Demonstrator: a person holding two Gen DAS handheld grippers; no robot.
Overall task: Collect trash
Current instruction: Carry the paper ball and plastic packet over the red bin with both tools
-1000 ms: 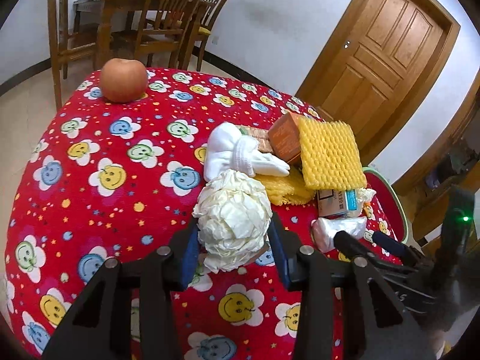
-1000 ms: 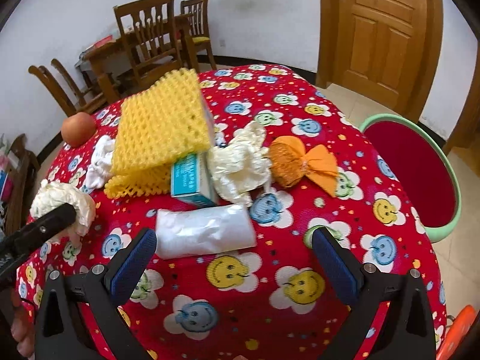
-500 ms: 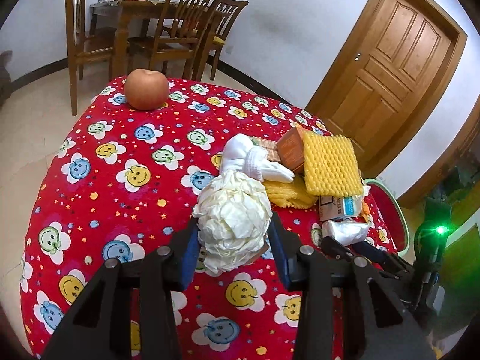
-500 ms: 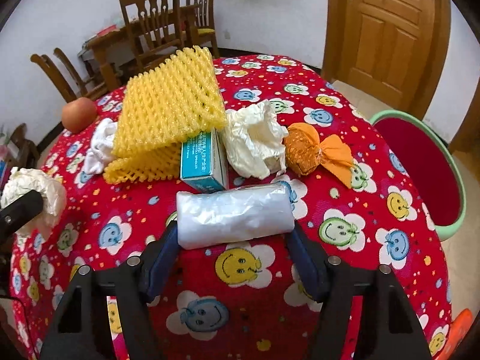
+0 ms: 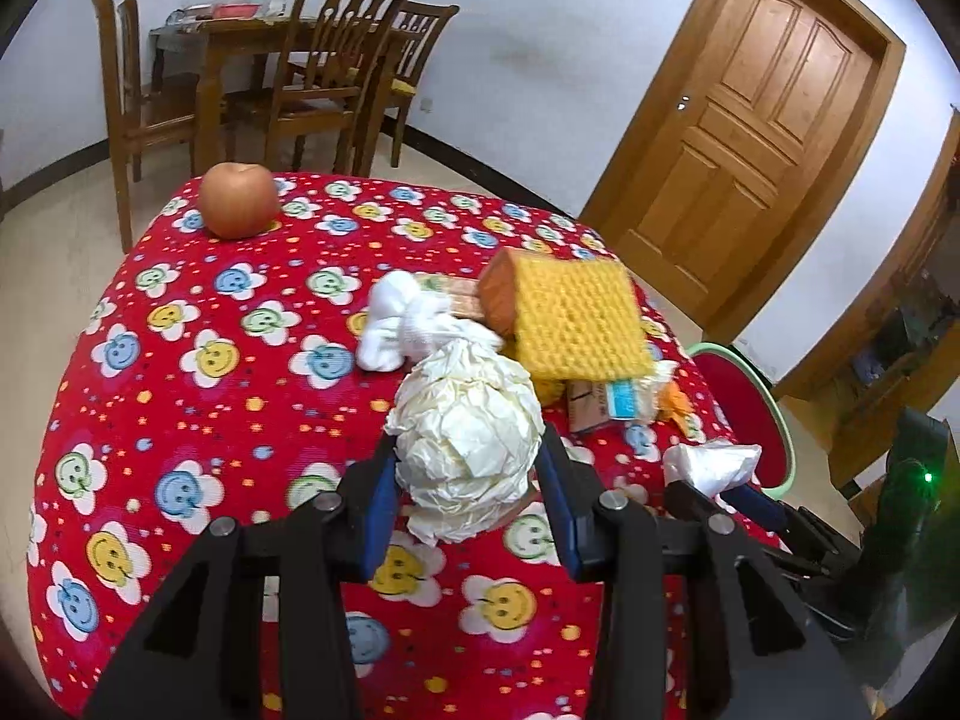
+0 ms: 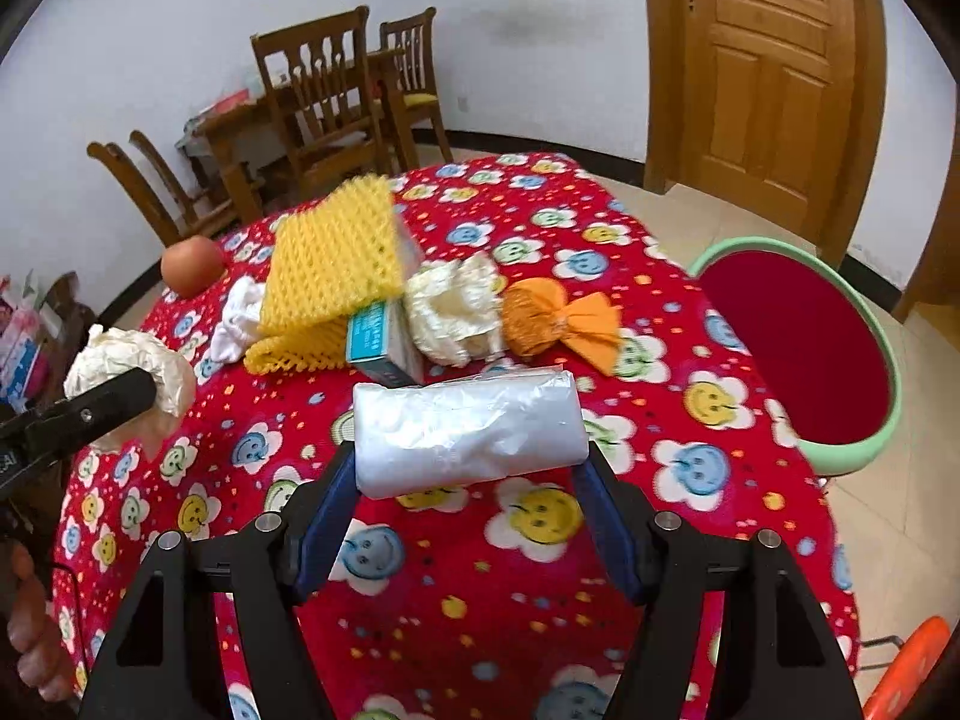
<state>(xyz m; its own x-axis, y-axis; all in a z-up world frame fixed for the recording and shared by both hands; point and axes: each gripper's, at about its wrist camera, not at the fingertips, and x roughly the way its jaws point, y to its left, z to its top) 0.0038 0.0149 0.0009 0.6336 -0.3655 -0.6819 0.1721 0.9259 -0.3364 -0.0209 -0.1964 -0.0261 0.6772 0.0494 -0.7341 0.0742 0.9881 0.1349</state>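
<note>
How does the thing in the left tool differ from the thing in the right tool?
The crumpled paper ball is round, cream and opaque; the plastic roll is long, whitish and translucent. The ball fits narrow jaws on the left tool; the roll spans wide jaws on the right tool. Both are clamped.

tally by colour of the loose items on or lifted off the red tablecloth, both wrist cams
White or cream: 4 – crumpled paper ball, plastic bag roll, cloth, crumpled wrapper
Yellow: 1 – foam net
Orange: 2 – orange net bundle, brown-orange box
Teal and white: 1 – small carton
Red-orange: 1 – apple
Total: 9
</note>
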